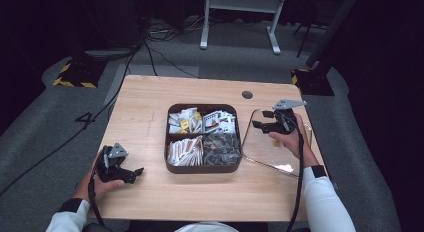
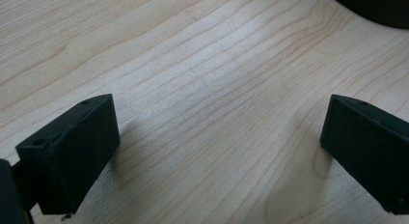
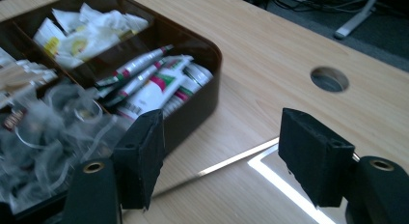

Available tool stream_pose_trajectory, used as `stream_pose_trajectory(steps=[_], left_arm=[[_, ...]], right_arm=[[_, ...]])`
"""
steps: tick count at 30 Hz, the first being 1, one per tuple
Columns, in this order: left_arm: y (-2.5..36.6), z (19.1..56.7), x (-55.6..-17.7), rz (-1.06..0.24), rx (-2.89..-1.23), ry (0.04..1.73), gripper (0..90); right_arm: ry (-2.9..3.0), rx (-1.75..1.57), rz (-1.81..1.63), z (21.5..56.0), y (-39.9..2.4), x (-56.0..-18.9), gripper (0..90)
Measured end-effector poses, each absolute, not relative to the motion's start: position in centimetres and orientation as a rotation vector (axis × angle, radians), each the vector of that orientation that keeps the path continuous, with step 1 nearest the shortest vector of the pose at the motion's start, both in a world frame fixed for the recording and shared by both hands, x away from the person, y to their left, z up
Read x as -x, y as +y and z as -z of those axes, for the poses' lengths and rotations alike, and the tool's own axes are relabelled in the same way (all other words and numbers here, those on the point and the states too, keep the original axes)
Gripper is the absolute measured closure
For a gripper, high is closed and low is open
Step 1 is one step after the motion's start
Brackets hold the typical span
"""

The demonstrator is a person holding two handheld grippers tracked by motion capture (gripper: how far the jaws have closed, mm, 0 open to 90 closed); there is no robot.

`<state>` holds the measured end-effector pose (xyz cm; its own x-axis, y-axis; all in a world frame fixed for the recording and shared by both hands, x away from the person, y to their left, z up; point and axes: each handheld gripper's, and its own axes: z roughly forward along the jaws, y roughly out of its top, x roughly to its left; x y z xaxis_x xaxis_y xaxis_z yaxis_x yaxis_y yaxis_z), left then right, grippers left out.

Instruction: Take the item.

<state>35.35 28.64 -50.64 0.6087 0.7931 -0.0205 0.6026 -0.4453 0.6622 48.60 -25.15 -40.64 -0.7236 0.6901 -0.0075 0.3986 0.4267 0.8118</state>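
Materials and finishes on the table

Pale matt wood grain was shown by the table (image 2: 202, 89); glossy dark brown plastic by the compartment box (image 3: 193, 113); clear, reflective plastic by the lid (image 1: 265, 147); matt black plastic by the right gripper (image 3: 222, 156); crinkled film by the sachets (image 3: 48, 127).

Edges and blur cut off much of the scene

In the right gripper view the brown tray (image 3: 190, 115) runs off the left edge, and its clear wrappers (image 3: 53, 137) blur into a grey tangle. The clear lid (image 3: 270, 173) is cut by the bottom edge. The print on the sachets (image 1: 187, 121) is too small to read in the high view. In the left gripper view a dark object (image 2: 376, 7) is clipped by the top right corner; what it is cannot be told.
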Motion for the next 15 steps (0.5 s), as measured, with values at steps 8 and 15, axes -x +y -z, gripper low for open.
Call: stream_pose_trajectory(steps=[8,15], left_arm=[[28.6,50.6,-35.3,-0.390,-2.197,1.098,0.4],[28.6,50.6,-35.3,-0.389,-2.196,1.098,0.4]], right_arm=[[2.393,-0.854,-1.182,39.1,-20.3,-49.8,34.9],[2.456,-0.830,-1.150,39.7,-16.5,-51.1,35.4]])
